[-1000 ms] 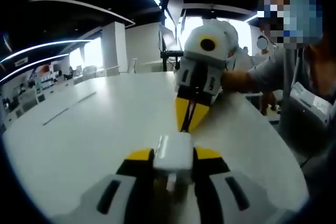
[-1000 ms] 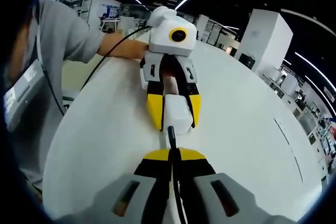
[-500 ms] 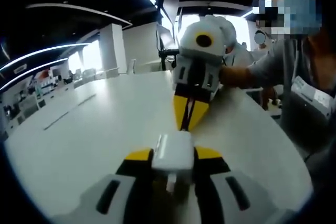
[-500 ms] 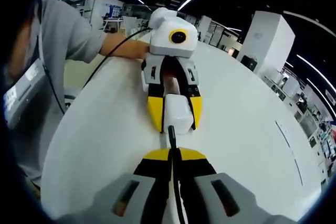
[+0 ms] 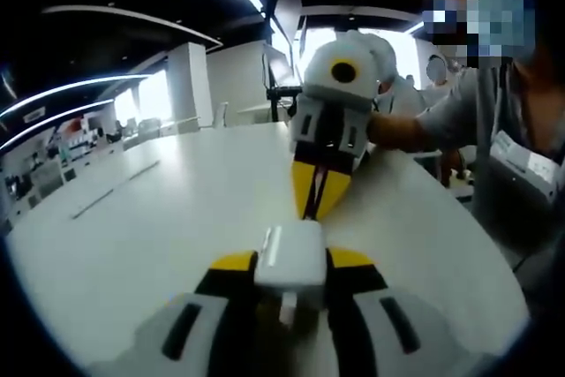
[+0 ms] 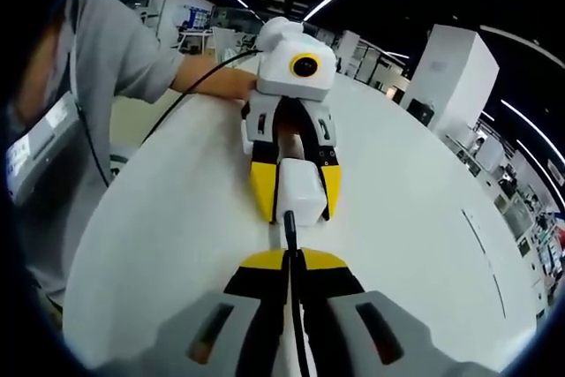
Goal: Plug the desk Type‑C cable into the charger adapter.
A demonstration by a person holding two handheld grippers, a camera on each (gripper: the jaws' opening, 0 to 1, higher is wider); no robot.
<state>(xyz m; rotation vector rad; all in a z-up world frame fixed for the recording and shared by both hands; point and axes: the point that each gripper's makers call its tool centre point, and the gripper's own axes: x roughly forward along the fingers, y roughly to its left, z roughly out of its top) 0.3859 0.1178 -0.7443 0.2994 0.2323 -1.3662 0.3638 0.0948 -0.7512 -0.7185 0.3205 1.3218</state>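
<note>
We see the left gripper (image 5: 291,264) clamped on the white charger adapter (image 5: 290,258), held just above the white table (image 5: 150,218). Facing it, the right gripper (image 5: 318,209) pinches the black Type-C cable (image 6: 291,245), jaws narrow, plug tip right at the adapter's near face; we cannot tell if it is seated. In the right gripper view the adapter (image 6: 297,190) sits between the left gripper's (image 6: 296,209) yellow fingertips. A person in a grey sleeve (image 6: 119,50) stands beside the table. A white pillar (image 6: 446,72) rises beyond the table's far edge.
</note>
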